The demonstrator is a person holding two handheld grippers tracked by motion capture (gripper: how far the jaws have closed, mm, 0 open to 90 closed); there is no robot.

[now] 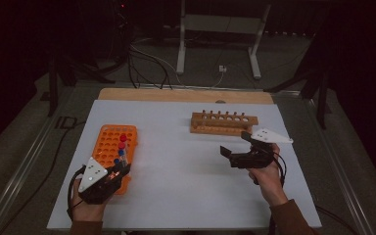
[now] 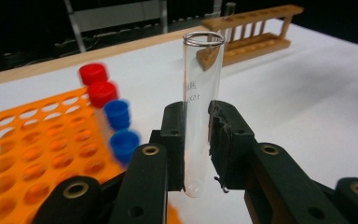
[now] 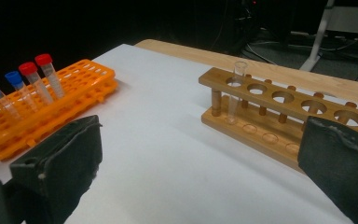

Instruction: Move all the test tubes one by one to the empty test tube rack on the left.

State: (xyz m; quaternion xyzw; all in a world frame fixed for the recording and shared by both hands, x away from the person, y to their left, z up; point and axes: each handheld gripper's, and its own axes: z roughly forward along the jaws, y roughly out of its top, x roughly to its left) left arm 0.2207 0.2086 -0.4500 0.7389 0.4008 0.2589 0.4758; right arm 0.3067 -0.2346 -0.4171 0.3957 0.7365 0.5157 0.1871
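My left gripper (image 2: 198, 135) is shut on a clear, uncapped glass test tube (image 2: 200, 93), held upright by its lower part. It hovers at the near right corner of the orange rack (image 1: 108, 142), where my left gripper (image 1: 120, 171) sits low at the table's left. The orange rack (image 2: 32, 140) carries two red-capped tubes (image 2: 98, 84) and two blue-capped tubes (image 2: 121, 126). My right gripper (image 3: 200, 163) stands open with nothing between its pads, just in front of the wooden rack (image 3: 284, 116). One clear tube (image 3: 236, 91) stands in that rack's end hole.
A white mat (image 1: 186, 181) covers the table, with a wooden strip (image 1: 176, 94) along its far edge. The wooden rack (image 1: 223, 123) lies at the back right. Cables and a white stand's legs (image 1: 215, 44) are on the floor beyond.
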